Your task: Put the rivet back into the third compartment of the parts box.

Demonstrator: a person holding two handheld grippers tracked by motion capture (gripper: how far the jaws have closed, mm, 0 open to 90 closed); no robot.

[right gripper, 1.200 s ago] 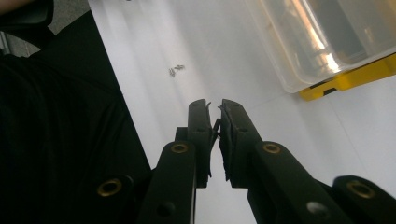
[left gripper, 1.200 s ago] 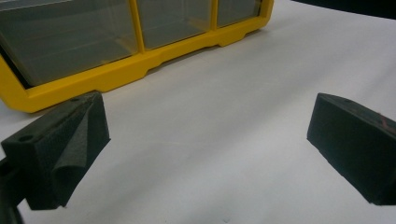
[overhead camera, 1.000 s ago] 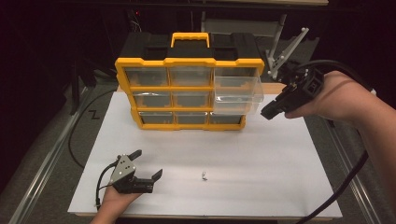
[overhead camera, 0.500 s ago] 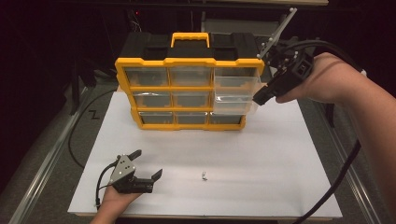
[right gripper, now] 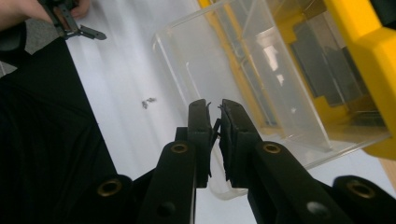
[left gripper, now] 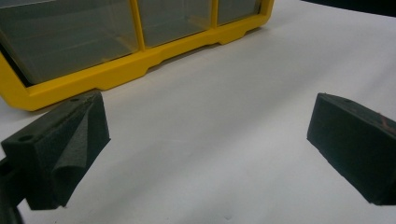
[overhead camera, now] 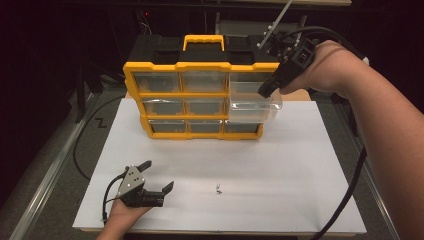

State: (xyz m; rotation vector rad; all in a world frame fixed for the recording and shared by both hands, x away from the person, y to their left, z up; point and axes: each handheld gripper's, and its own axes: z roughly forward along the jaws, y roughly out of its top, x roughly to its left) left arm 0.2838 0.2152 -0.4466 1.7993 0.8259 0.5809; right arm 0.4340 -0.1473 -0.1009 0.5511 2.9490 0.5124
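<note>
A yellow drawer organizer [overhead camera: 200,65] stands at the back of the white board [overhead camera: 300,165]. Its clear middle-right drawer [overhead camera: 252,106] is pulled out. My right gripper [overhead camera: 263,93] hangs just over that drawer's right part, pointing down and left. In the right gripper view its jaws [right gripper: 212,106] are shut on a small dark screw above the open drawer [right gripper: 243,60]. My left gripper [overhead camera: 159,174] rests on the board at the front left, open and holding nothing. In the left gripper view it [left gripper: 205,140] faces the organizer's bottom row [left gripper: 116,74].
A small loose screw [overhead camera: 218,188] lies on the board right of the left gripper; it also appears in the right gripper view as the loose screw [right gripper: 148,101]. The right gripper's cable [overhead camera: 350,190] trails down the right side. Dark surroundings border the board.
My right gripper has moved left and upward, from beside the pulled-out drawer to over it, jaws still shut. The left gripper has stayed put.
</note>
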